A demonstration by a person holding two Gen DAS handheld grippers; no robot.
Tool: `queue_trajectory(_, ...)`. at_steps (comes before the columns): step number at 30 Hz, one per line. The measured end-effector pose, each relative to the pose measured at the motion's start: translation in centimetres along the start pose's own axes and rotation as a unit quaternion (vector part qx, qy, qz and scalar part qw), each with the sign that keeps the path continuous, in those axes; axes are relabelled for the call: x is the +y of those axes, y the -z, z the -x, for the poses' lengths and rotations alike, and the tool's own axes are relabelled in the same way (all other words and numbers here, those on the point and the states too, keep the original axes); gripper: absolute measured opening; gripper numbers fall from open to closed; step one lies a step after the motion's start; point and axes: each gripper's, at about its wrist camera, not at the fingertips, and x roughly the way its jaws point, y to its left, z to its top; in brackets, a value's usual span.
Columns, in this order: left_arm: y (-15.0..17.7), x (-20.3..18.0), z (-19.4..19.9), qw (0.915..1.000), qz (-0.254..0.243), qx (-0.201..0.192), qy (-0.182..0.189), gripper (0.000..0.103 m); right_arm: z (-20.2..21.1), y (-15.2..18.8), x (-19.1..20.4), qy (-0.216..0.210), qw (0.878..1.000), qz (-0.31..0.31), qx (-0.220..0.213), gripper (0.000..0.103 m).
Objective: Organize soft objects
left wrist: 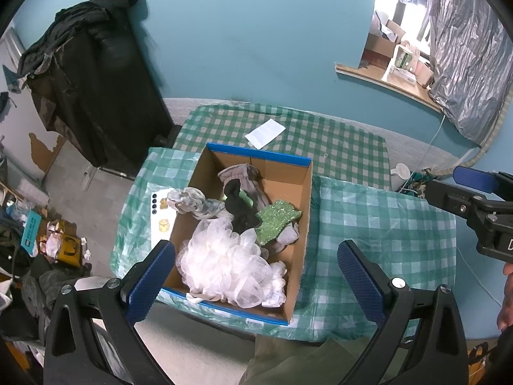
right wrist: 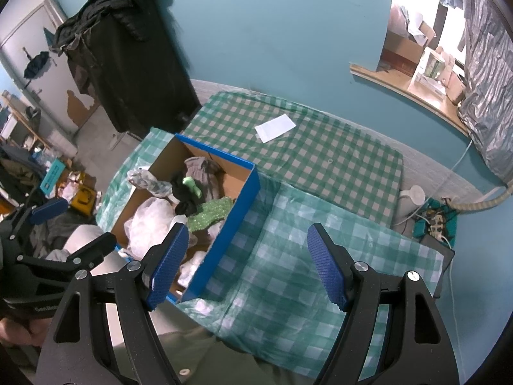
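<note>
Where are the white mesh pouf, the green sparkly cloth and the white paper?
white mesh pouf [left wrist: 224, 266], left wrist view, middle of its ruffles
green sparkly cloth [left wrist: 277, 219], left wrist view, its centre
white paper [right wrist: 275, 127], right wrist view, middle of the sheet

Black gripper [left wrist: 256, 276] frames, blue textured pads [right wrist: 168, 266]

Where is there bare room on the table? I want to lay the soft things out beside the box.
Free: the green checked tablecloth right of the blue-rimmed cardboard box, and the stretch behind it around the white paper slip. Crowded: the box itself, filled by the white mesh bath pouf, green sequinned cloth and socks; a white phone takes the left strip.
</note>
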Motion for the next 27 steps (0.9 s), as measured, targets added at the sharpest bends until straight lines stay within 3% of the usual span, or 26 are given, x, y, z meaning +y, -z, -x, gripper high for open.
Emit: queue_trajectory(27,0.04,0.52,-0.03,1.0,-0.001,0.001,-0.002,0.102,0.17,0.18,-0.01,-0.001,1.0,0.0,0.0,0.076)
